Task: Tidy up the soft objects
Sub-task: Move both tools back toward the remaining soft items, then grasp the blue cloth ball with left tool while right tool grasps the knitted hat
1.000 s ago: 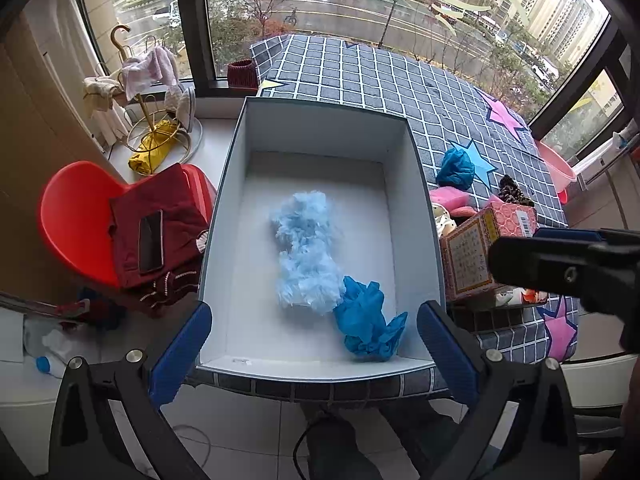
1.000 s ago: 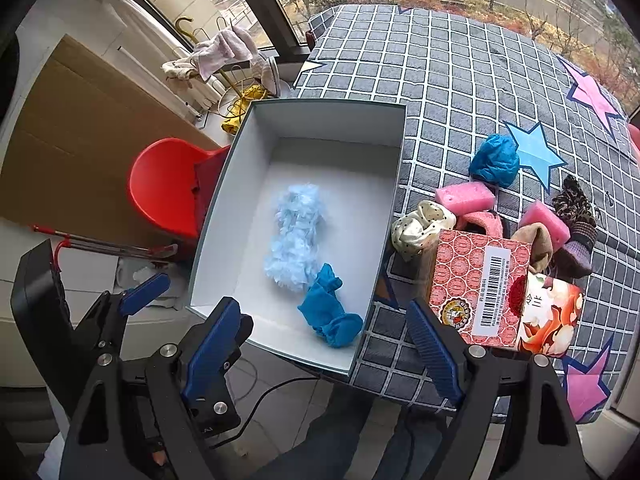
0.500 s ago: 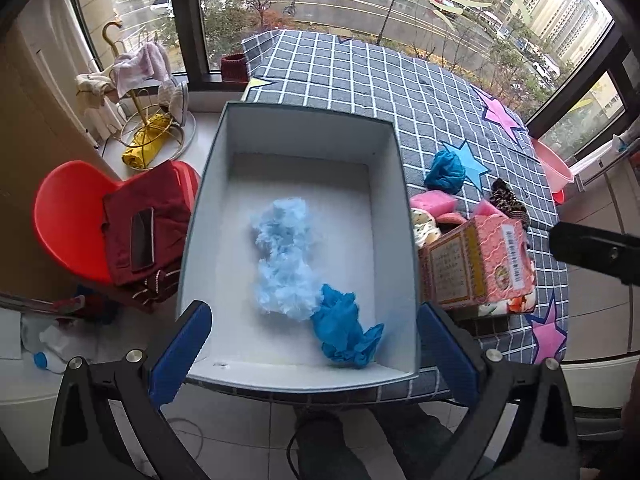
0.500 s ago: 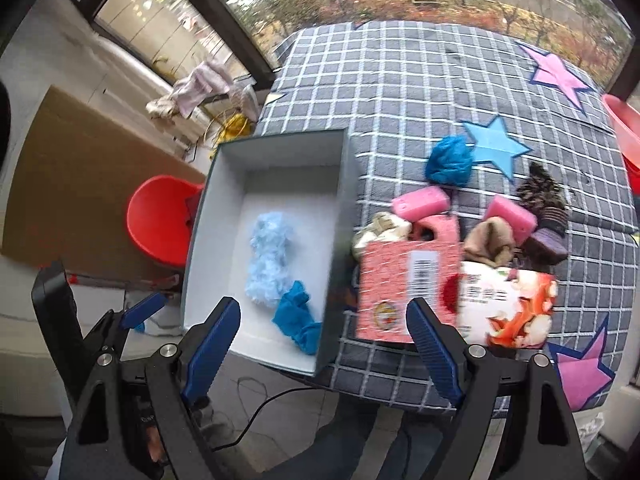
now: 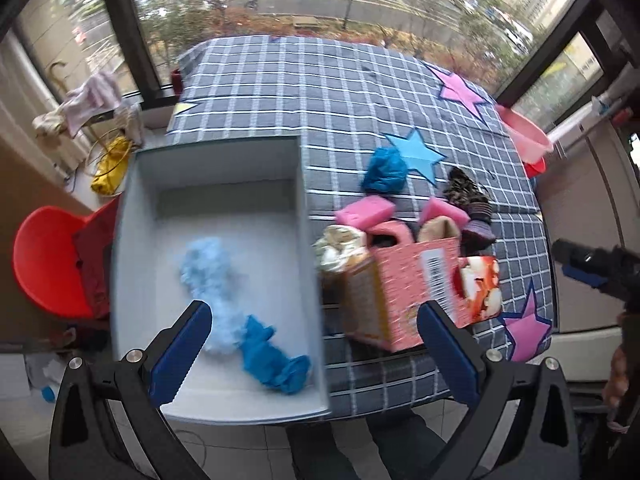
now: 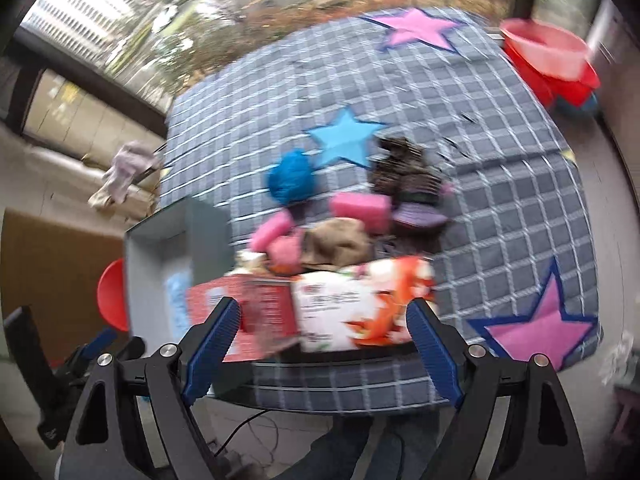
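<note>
A grey open box (image 5: 306,216) (image 6: 208,232) sits at the table's left edge and holds a light blue fluffy piece (image 5: 208,268) and a blue crumpled cloth (image 5: 272,360). To its right lie a blue cloth ball (image 5: 384,170) (image 6: 290,178), pink sponges (image 5: 364,210) (image 6: 360,206), a cream dotted cloth (image 5: 340,248), a tan cloth (image 6: 338,242) and dark knitted pieces (image 5: 468,196) (image 6: 404,172). My left gripper (image 5: 312,352) is open and empty above the box's near corner. My right gripper (image 6: 322,354) is open and empty in front of the cartons.
A pink patterned carton (image 5: 400,284) (image 6: 256,312) and a white-orange pack (image 6: 360,308) stand at the table's near edge, in front of the soft pile. A red chair (image 5: 40,264) is left of the box. Red basins (image 6: 552,60) stand at the far right.
Both grippers have swung right, from over the box toward the soft pile and cartons. Both stay open and empty. Nothing on the table has moved.
</note>
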Action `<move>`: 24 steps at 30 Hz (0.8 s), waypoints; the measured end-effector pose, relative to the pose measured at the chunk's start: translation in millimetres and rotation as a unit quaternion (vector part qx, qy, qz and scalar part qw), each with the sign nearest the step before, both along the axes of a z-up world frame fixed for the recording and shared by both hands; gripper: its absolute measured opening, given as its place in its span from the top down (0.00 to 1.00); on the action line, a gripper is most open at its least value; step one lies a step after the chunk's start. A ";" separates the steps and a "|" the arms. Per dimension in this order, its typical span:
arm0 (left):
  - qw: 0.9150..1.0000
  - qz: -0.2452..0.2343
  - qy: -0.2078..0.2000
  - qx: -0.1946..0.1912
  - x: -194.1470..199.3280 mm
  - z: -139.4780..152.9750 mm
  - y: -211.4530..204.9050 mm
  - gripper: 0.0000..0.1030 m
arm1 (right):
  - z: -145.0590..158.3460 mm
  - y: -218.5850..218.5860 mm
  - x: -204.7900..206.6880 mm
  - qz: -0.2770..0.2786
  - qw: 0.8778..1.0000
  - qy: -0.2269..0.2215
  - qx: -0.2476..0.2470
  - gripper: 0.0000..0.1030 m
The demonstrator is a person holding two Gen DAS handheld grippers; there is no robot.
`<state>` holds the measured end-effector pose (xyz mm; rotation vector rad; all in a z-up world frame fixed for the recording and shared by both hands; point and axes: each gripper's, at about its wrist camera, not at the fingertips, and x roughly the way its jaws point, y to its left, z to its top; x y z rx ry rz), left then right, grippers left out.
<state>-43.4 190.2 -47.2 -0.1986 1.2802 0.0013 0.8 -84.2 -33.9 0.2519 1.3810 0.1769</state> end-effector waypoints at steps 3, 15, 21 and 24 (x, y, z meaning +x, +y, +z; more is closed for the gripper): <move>1.000 -0.019 0.008 0.002 23.2 1.7 -21.7 0.00 | -17.3 -32.1 3.2 -0.025 1.000 0.018 -0.002 0.16; 0.996 -0.006 0.086 0.000 154.9 -37.2 -96.1 0.00 | -72.4 -95.1 48.5 -0.065 0.996 0.057 0.008 0.16; 0.988 0.016 0.155 0.013 205.0 -95.7 -117.0 0.00 | -108.6 -95.3 82.3 -0.049 0.995 0.086 0.017 0.16; 0.983 0.029 0.176 0.034 216.8 -121.0 -118.3 0.01 | -124.9 -94.6 91.9 -0.044 0.994 0.102 0.022 0.16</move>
